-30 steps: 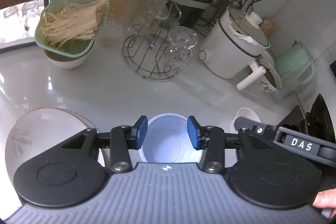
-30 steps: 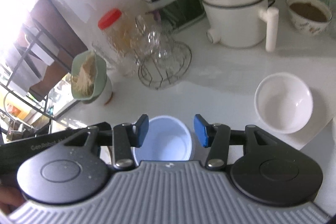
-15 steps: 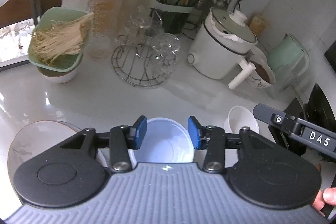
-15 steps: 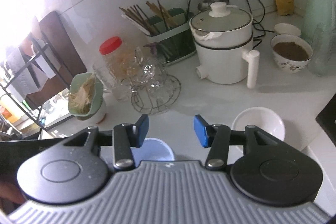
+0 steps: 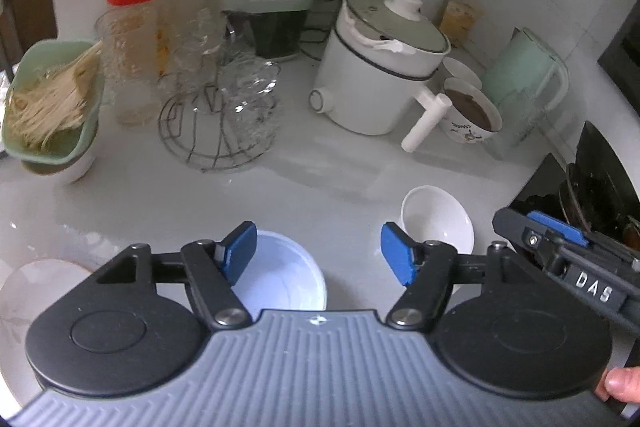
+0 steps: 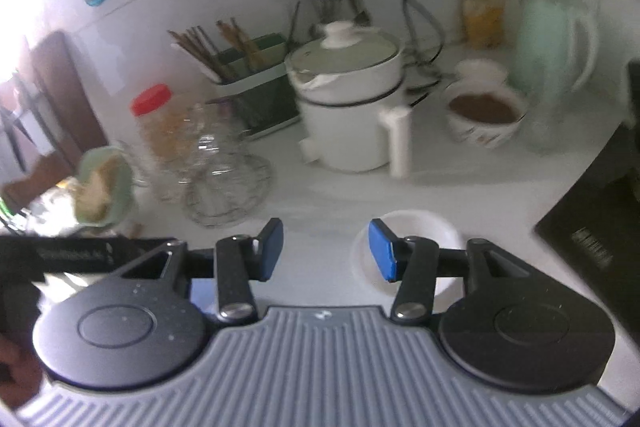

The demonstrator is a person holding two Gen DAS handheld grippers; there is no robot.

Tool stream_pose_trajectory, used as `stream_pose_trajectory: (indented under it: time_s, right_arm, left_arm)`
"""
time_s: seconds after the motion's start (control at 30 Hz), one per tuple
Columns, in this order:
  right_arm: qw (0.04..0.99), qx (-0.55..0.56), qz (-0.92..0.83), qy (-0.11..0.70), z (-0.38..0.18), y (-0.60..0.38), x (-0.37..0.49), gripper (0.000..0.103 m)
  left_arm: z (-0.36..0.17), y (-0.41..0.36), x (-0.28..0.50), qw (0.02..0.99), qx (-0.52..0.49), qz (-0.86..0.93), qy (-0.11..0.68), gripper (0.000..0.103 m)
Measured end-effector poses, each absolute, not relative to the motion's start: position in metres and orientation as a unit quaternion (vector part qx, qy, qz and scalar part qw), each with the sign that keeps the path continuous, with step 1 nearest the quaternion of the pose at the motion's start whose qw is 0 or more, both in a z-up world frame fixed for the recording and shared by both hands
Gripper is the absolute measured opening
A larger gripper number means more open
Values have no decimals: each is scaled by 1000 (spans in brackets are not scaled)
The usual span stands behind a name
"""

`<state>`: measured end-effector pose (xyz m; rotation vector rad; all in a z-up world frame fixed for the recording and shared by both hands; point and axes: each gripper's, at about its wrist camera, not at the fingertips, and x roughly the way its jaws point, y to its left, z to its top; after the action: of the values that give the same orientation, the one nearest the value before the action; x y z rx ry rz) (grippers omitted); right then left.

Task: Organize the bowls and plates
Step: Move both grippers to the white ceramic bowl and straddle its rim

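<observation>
- Left wrist view: the left gripper [image 5: 319, 254] is opening wide, gripping nothing; the smooth pale-blue bowl [image 5: 285, 279] is sitting on the glossy table [image 5: 320, 183] beneath its left pad, apparently just set down.
- Right wrist view: the right gripper [image 6: 326, 250] is hanging half-open and empty, with the round white bowl [image 6: 416, 227] lying near right, likely next.

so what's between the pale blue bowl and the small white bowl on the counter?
Nothing: bare white counter separates the pale blue bowl from the small white bowl. The left wrist view shows it, partly crossed by the left gripper's right pad.
</observation>
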<state>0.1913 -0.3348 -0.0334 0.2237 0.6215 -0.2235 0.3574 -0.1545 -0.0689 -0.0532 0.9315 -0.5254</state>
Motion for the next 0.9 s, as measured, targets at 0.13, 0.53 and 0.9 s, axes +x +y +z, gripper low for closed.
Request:
stream_pose_trajectory:
  time_s: [0.13,0.53,0.9]
  right_arm:
    - [936,132,-113,307,-41,-348,185,51]
    - [925,156,-142,316,-65,-381,179,51]
    - [917,160,-157,329,-89,-405,188,50]
  left_arm:
    - [-69,-170,360,856,-15,-260,447,73]
    - [-83,-210,361,844,12,-278,459,73]
    - [-112,-243,381,823,13,-295,486,73]
